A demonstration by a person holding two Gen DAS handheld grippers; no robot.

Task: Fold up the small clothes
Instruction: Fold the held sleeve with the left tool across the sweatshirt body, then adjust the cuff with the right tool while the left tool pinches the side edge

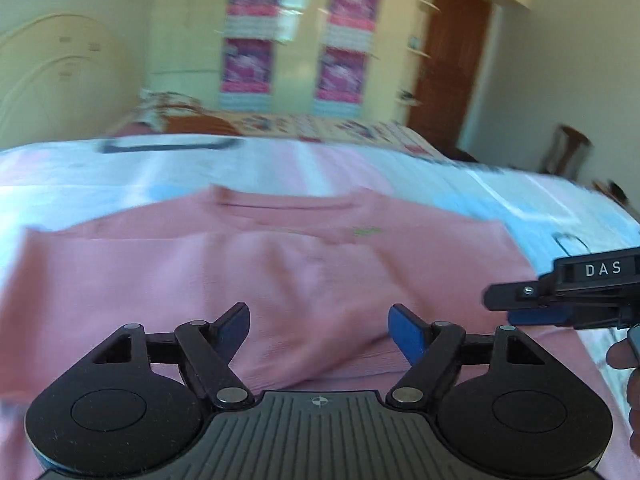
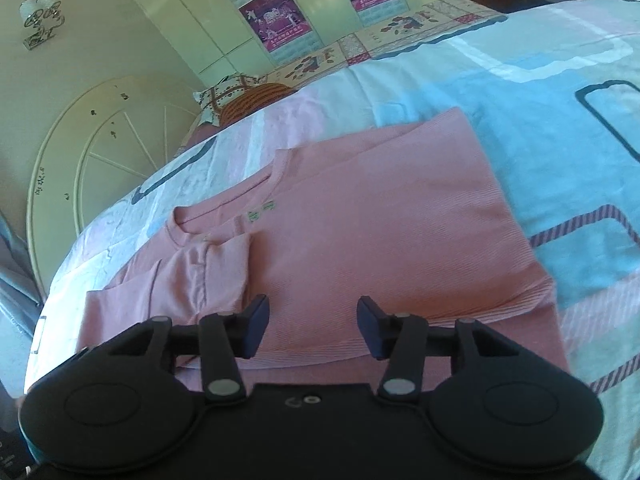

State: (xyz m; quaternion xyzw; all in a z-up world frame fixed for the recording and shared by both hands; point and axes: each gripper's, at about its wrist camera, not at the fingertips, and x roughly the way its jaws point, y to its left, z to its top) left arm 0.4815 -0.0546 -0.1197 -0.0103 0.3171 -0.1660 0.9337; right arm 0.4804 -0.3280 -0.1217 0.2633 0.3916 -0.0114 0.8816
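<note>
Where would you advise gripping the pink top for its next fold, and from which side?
Probably the bottom hem of the pink top, at its near edge just under the open right gripper. The top lies flat on the bedspread with its neckline away and one sleeve already folded in, so coming in low from the near side should let a finger slide under the hem.

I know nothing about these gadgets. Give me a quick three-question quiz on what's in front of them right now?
1. True or false: the pink shirt lies on the bed cover.
2. Which is folded over the shirt's front? A) a sleeve B) the collar C) a towel
3. Is anything between the jaws of the left gripper or the right gripper?

Key:
1. True.
2. A, the sleeve, on the left in the right wrist view.
3. No, both stand open above the shirt.
</note>
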